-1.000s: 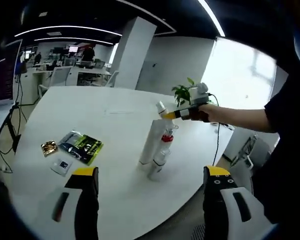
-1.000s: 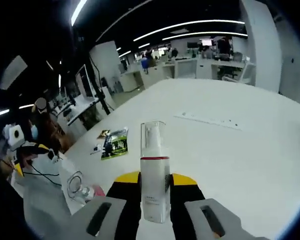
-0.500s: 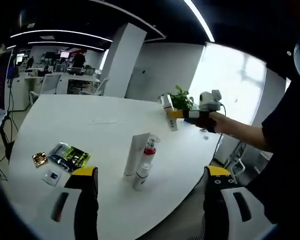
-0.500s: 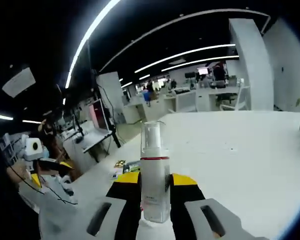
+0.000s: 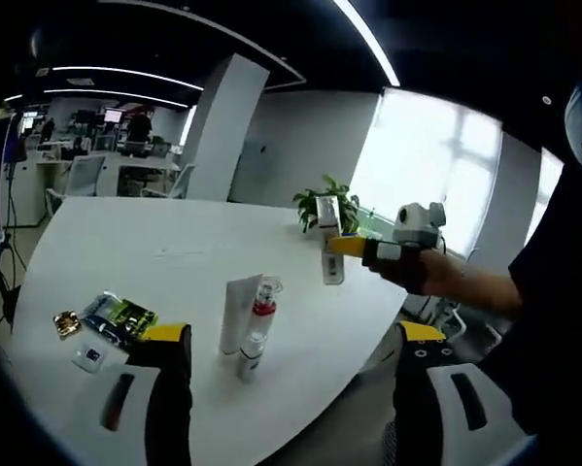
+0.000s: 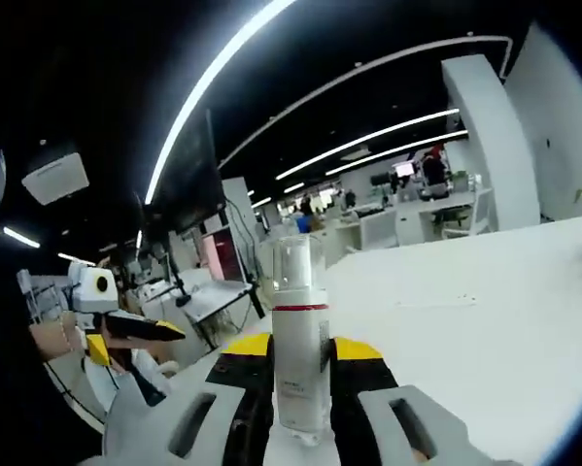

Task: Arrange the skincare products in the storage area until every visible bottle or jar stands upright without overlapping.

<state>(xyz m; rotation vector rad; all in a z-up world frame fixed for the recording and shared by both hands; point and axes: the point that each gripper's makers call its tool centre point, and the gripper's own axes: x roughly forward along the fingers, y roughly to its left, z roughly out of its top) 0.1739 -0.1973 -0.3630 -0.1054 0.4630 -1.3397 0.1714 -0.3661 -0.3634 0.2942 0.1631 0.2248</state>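
Lifted higher — cylindrical pump bottle [image 6: 300,374] clamped.

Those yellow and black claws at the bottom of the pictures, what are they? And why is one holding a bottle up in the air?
They are grabbers, one in each of a person's hands, each with a small camera riding on it. The left gripper view looks past the left gripper, whose jaws stand apart with nothing between them. On the white table stand a white tube, a red-collared bottle and a small bottle, all upright and close together. Some flat packets lie nearby. The right gripper view shows the right gripper squeezing a white pump bottle with a clear cap, lifted above the table. I think it is being carried to join the others.
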